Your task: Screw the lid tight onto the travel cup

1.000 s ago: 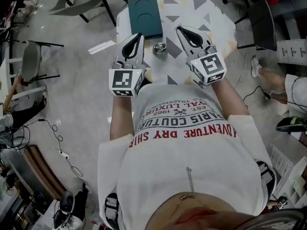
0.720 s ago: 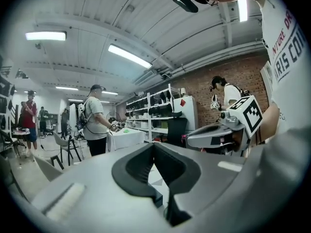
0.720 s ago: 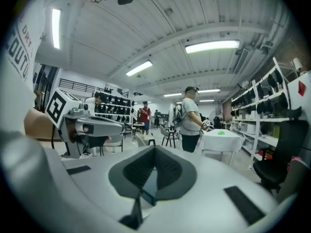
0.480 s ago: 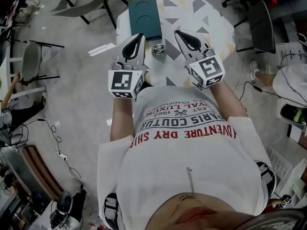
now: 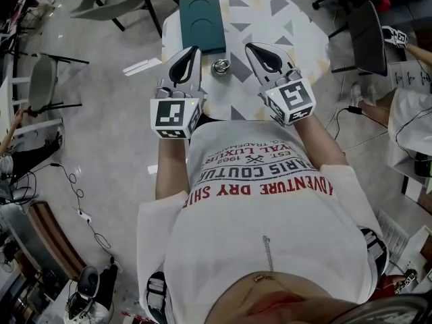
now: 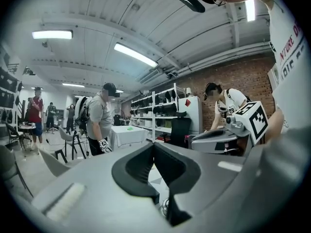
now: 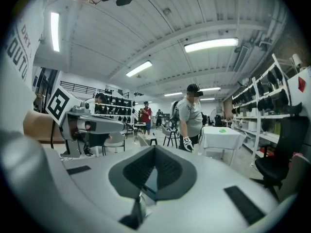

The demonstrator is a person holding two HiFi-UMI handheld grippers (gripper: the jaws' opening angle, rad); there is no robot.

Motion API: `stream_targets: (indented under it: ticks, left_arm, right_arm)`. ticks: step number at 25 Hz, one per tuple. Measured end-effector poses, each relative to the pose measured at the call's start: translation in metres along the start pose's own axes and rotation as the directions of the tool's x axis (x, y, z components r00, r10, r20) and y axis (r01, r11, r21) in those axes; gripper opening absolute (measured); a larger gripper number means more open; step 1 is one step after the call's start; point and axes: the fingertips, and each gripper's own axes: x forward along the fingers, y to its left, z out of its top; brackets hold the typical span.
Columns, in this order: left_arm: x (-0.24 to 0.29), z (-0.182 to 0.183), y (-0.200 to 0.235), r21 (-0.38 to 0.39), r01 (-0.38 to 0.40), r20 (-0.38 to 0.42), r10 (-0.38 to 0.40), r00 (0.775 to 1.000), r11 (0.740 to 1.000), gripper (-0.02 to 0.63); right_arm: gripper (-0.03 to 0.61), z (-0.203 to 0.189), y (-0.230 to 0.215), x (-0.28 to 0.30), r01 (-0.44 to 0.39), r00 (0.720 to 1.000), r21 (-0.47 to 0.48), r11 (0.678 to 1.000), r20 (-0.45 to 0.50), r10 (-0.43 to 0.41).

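Well, the person stands at a small white table (image 5: pixel 307 46) with grey triangle shapes on it and holds a pair of tongs in each hand. The left tongs (image 5: pixel 193 50) are shut tight, tip against tip, with nothing between them. The left gripper view shows the two dark pads pressed together. The right tongs (image 5: pixel 251 46) are shut the same way and hold nothing either. Both reach out over the near edge of the table, side by side, with a gap between them. The travel cup (image 5: pixel 220 66) stands on the table in that gap. From above it is a small shiny round thing, and neither pair of tongs touches it. Whether its lid is on cannot be told from up here. Just past the cup, a bit to the left, lies a dark green tray (image 5: pixel 204 22) with a round dip in it. Farther off in the room, a person in a cap (image 6: pixel 103 115) stands by some chairs, well away from the table.
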Motion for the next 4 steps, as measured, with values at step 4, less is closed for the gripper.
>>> stream_targets:
  ticks: [4]
  left_arm:
    - [0.001, 0.0007, -0.0017, 0.006, -0.004, 0.003, 0.004, 1.0, 1.0, 0.012]
  right_arm:
    - [0.009, -0.001, -0.0027, -0.0004, 0.003, 1.0, 0.012, 1.0, 0.003, -0.004]
